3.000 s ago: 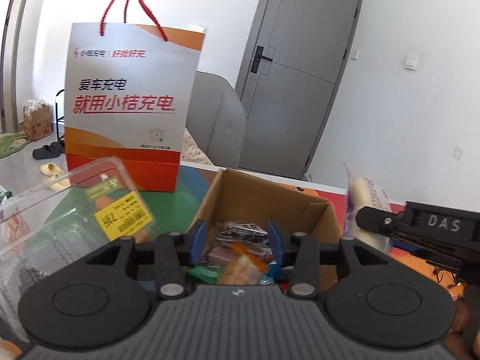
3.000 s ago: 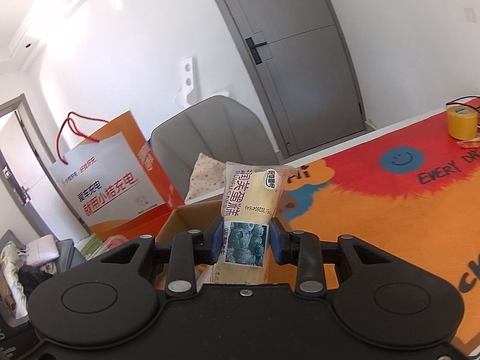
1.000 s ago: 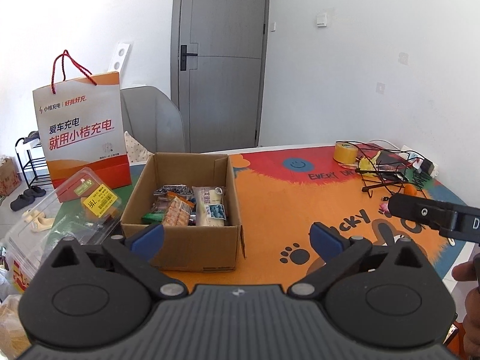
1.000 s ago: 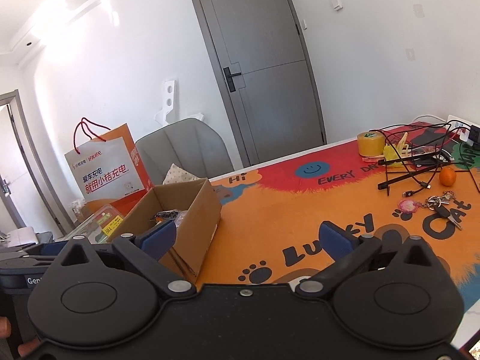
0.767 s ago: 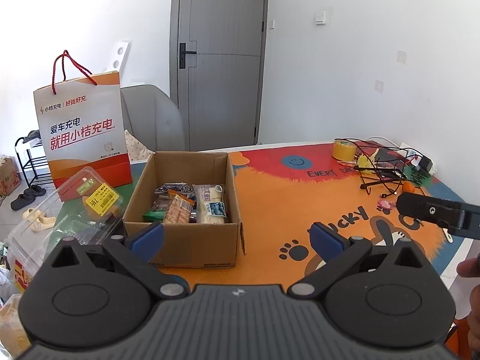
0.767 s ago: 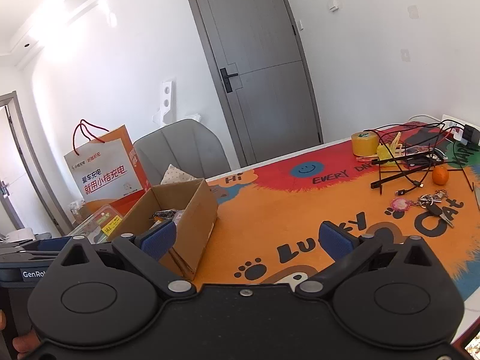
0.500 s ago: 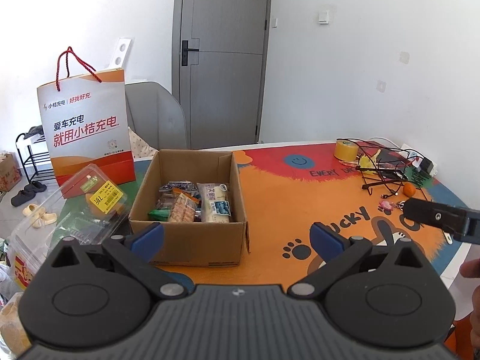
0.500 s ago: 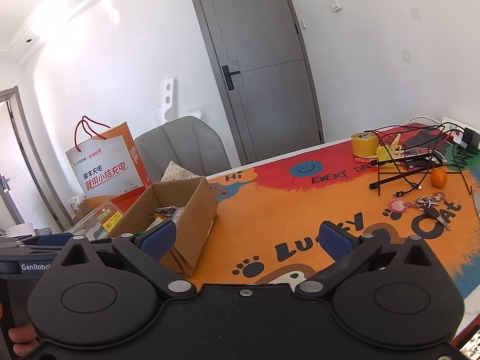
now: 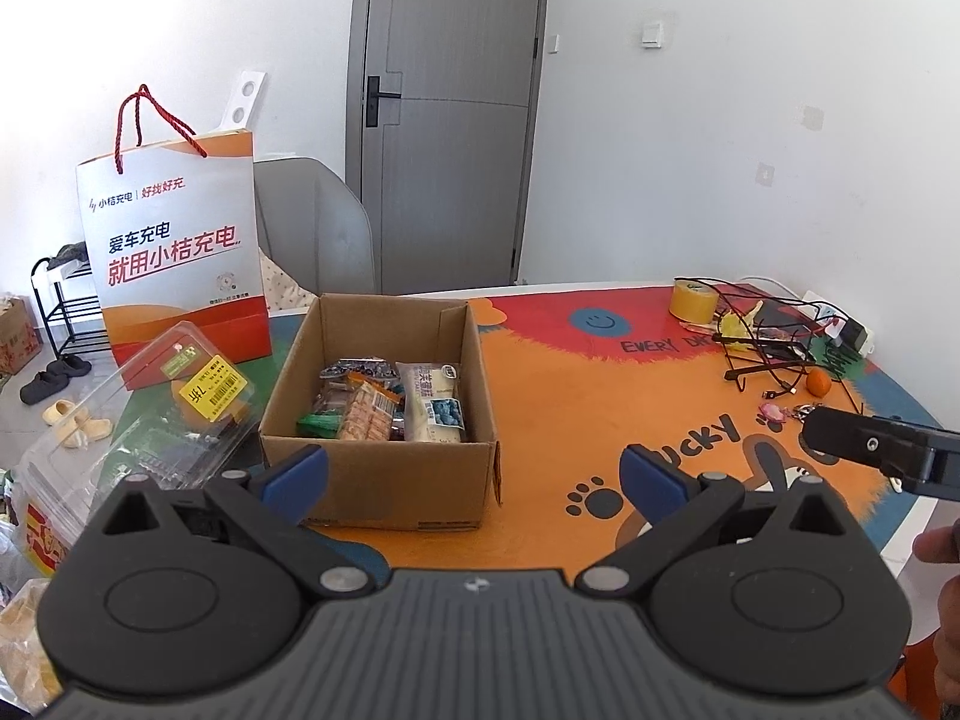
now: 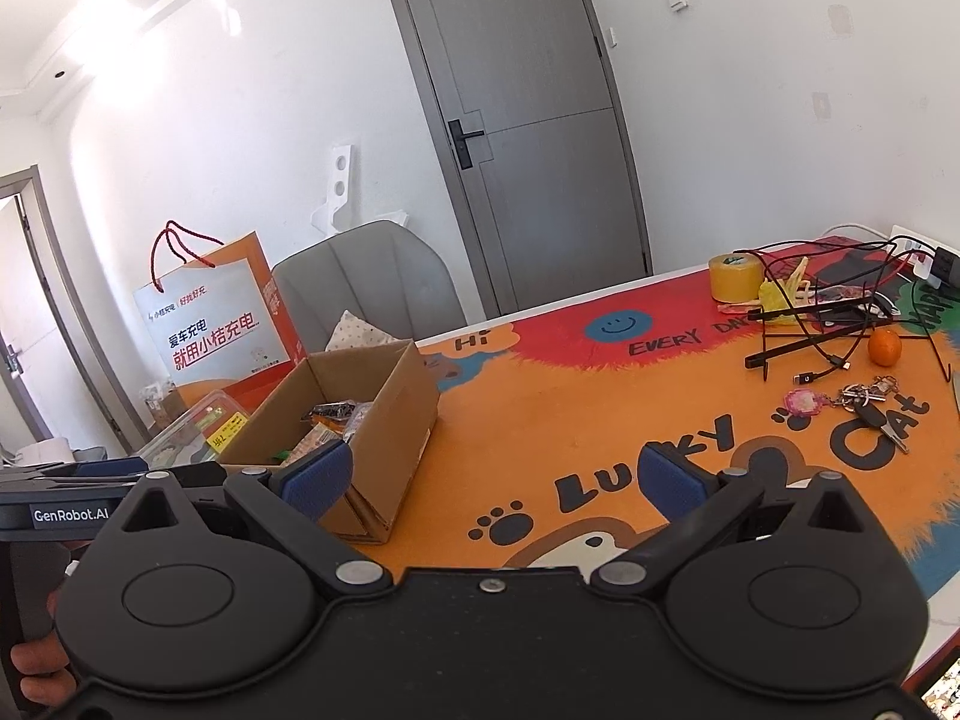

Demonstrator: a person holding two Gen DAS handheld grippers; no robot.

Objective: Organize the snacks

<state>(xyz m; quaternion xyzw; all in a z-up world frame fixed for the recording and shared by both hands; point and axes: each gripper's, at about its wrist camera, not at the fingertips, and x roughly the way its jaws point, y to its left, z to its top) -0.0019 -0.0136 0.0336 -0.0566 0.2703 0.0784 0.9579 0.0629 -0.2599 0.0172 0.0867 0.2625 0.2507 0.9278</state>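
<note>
**Both grippers empty above the mat, snacks in the box**

The left gripper [image 9: 474,474] hung nearest its camera with its blue-padded fingers [image 9: 294,471] spread wide and nothing between them. The right gripper [image 10: 495,474] was likewise splayed wide and empty, held above the orange cartoon table mat [image 10: 600,408]. Part of the right gripper's black body showed at the right edge of the left wrist view, and the left gripper's body, marked GenRobot.AI, showed at the left edge of the right wrist view.

Just beyond the left gripper's fingers stood an open cardboard box [image 9: 384,480] on the mat. Inside it lay the snacks: a white blueberry-print bread packet [image 9: 433,401] along the right side, an orange-striped snack packet [image 9: 363,414] beside it, a small green packet [image 9: 321,425] at the left, and a dark packet [image 9: 354,369] toward the back. A clear plastic clamshell container [image 9: 150,414] with a yellow price sticker sat just left of the box.

Farther right on the mat were a keyring with a pink charm [image 10: 864,402], a small orange fruit [image 10: 885,347], tangled black cables [image 10: 810,324] and a roll of yellow tape [image 10: 735,276].

Behind the box stood an orange-and-white paper shopping bag [image 9: 177,264] with red rope handles, then a grey chair [image 10: 366,282], and at the back a grey door [image 9: 450,114] in the white wall.
</note>
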